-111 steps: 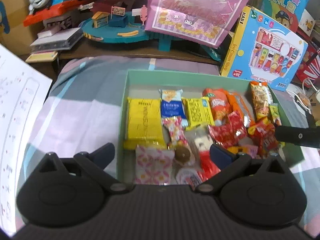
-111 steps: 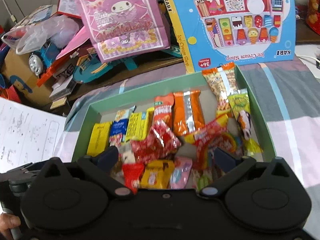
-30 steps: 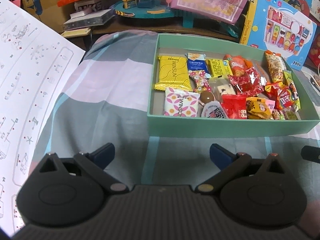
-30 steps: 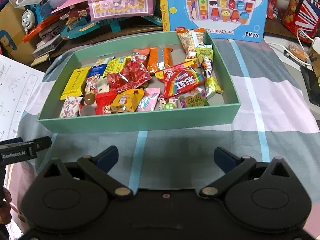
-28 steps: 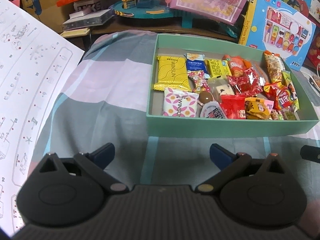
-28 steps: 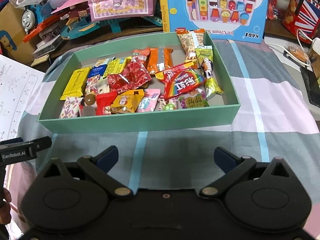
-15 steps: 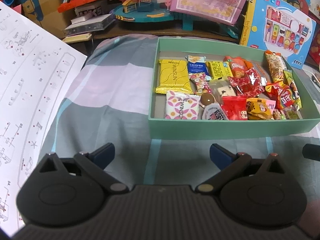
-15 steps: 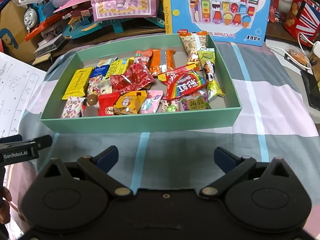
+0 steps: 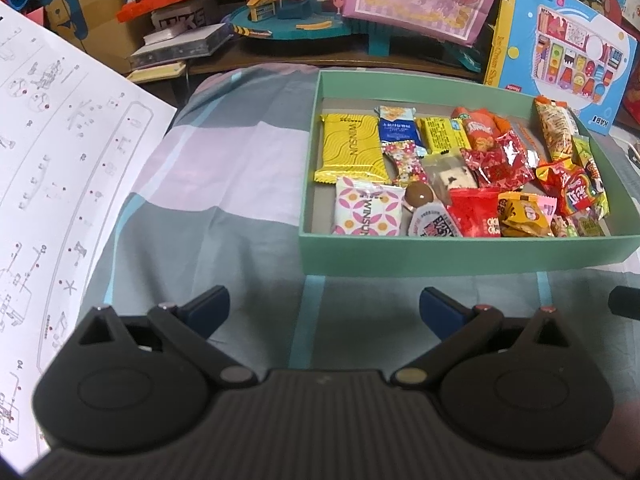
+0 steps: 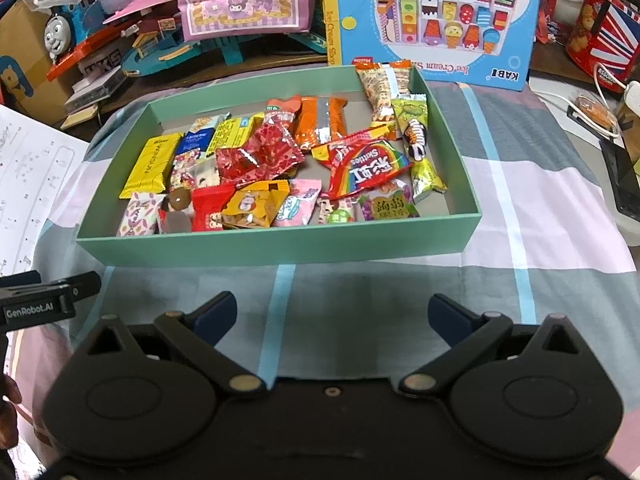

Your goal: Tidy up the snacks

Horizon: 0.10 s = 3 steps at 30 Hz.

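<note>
Both claws, left [image 9: 323, 308] and right [image 10: 331, 312], now pulled back, jaws apart, empty; box [image 10: 280, 242] ahead, snacks [image 10: 368, 168] inside; sorting looks finished.

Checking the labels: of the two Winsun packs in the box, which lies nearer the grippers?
The pink-patterned Winsun pack, against the box's near wall; the yellow one lies behind it.

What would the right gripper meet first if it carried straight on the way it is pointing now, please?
Probably the near wall of the green box. The right gripper is open and empty over the striped cloth, pointing at that wall; if it is high enough to clear it, the snacks inside come next. Height is unclear.
</note>
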### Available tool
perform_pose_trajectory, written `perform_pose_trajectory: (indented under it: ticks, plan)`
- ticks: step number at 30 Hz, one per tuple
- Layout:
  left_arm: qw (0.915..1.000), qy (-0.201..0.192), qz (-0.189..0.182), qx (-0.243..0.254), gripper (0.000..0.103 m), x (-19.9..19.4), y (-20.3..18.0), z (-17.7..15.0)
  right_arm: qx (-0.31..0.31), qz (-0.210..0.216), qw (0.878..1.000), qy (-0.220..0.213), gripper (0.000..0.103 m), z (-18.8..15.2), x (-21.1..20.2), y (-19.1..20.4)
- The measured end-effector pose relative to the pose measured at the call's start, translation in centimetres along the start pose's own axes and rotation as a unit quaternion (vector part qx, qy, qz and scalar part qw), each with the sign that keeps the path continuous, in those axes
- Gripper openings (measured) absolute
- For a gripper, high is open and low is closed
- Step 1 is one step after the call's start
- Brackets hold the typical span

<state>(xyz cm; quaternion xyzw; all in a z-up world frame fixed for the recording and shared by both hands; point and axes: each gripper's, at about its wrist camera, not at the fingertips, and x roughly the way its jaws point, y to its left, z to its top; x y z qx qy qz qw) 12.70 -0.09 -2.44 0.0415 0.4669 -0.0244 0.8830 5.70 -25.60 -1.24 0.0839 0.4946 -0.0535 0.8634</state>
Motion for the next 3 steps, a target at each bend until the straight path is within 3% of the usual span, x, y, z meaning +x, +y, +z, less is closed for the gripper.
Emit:
perform_pose_trajectory:
  ticks: [3]
  plan:
    - [1.0, 0.004, 0.001, 0.0, 0.103, 0.16, -0.05, 0.06, -0.001, 0.0, 1.0, 0.001, 0.103, 0.04, 0.15, -0.03]
